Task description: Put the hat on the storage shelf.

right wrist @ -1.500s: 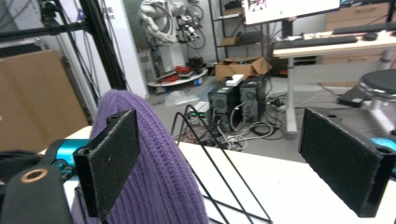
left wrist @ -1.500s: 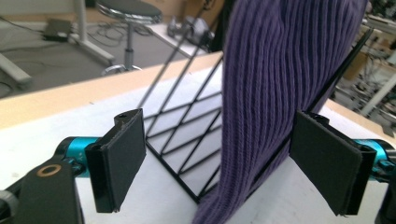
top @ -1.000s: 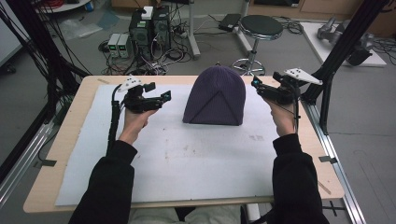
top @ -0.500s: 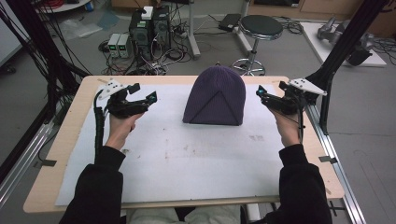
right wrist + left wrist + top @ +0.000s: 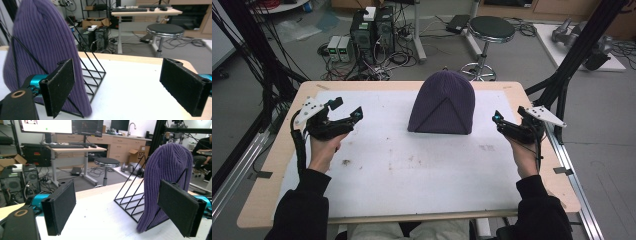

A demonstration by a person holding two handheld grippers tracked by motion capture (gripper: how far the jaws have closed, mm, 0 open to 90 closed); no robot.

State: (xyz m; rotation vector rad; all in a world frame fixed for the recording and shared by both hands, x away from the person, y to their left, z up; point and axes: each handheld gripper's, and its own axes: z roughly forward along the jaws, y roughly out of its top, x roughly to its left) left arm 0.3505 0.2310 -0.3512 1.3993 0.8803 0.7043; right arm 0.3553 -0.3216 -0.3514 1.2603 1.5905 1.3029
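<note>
Two grippers up and nothing in either of them, that's what I've got on my screens. Biggest thing first: the tabletop [image 5: 422,200], pale wood with a white mat [image 5: 412,170] covering most of it, a few smudges on the mat between my hands.

Next down is the purple beanie [image 5: 442,102], ribbed knit, pulled over a black wire rack [image 5: 130,197] so it stands up like a dome. It sits ahead of both grippers and between them, toward the far edge of the tabletop. In the left gripper view it's off to the right, partly behind the right-hand jaw, with the rack's bare wires sticking out to its left. In the right gripper view it's the mirror of that: beanie [image 5: 42,50] on the left behind the left-hand jaw, rack wires [image 5: 92,72] poking out to the right.

Then the grippers. My left gripper [image 5: 346,111] hovers over the mat well to the left of the beanie, jaws spread wide, holding nothing and touching nothing. My right gripper [image 5: 499,121] is just right of the beanie's lower edge but apart from it, jaws also wide apart and empty.

Each one has the grey three-cornered plate on top and a cable trailing back along the wrist.
</note>
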